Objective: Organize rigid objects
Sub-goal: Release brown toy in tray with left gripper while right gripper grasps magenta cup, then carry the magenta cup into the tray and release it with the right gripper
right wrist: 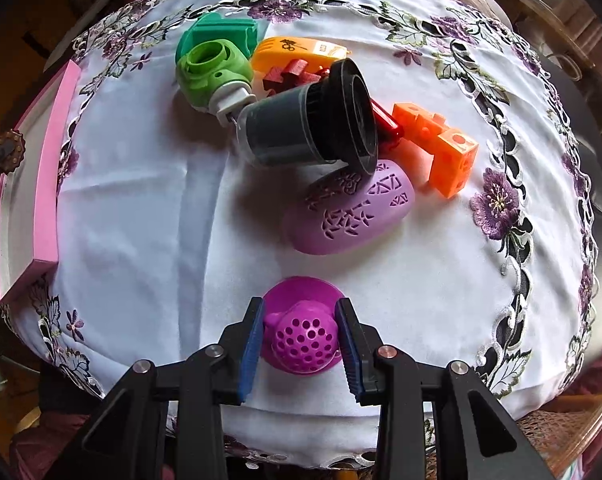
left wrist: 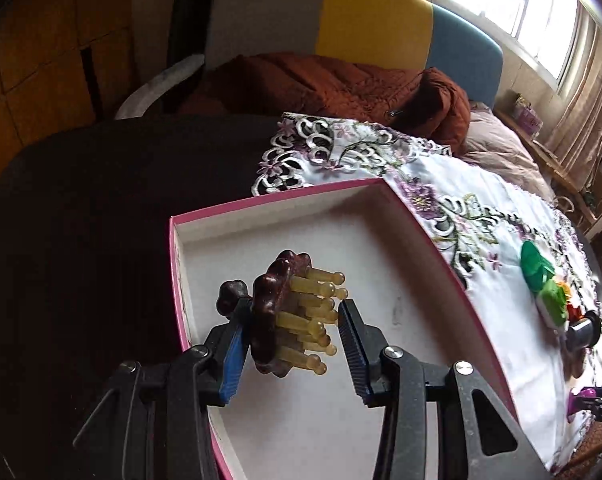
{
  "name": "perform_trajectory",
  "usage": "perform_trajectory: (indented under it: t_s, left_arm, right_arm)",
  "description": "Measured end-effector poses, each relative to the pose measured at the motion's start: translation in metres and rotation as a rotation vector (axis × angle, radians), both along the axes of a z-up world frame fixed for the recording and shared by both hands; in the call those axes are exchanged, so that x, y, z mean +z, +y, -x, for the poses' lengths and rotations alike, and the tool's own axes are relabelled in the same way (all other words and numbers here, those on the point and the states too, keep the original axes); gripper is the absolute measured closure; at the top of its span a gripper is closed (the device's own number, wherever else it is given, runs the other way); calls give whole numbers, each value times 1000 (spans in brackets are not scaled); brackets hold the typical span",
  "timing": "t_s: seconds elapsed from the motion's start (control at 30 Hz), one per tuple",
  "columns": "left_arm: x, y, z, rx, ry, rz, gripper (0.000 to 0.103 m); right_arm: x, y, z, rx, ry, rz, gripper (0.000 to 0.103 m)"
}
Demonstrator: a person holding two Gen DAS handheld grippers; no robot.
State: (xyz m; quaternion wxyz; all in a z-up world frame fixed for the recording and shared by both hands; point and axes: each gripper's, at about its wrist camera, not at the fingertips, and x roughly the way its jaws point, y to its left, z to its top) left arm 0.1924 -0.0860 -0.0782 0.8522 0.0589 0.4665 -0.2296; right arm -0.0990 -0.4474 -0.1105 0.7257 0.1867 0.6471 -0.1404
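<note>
Brown massage comb (left wrist: 289, 312) clenched in left jaws, magenta strainer (right wrist: 301, 336) in right jaws, no legible writing.

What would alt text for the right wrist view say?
A handheld gripper is shut on a magenta perforated strainer on a white embroidered tablecloth. Beyond lie a lilac cut-out shell, a black-capped jar, and green and orange plastic pieces.

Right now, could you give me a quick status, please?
Left gripper holds brush over box. Right gripper shut on strainer. Nothing blocking.
</note>
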Motion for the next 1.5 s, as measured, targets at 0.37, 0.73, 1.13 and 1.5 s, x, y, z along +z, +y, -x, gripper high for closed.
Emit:
perform_trajectory:
  t_s: [0.37,0.73,1.13,1.5]
  left_arm:
    - [10,16,13,80,-14,28,33]
    - [31,37,100,110,-38,104,33]
    - [36,44,142,109,-50,71,33]
    - [35,55,144,141,-49,69,33]
  right_arm:
    - [-7,2,-4,33,7,4,68]
    - [3,24,-16,119,-68,95,68]
    - [8,78,-32,249,-177,106,69]
    - [47,127,-62,324,-349,95,71]
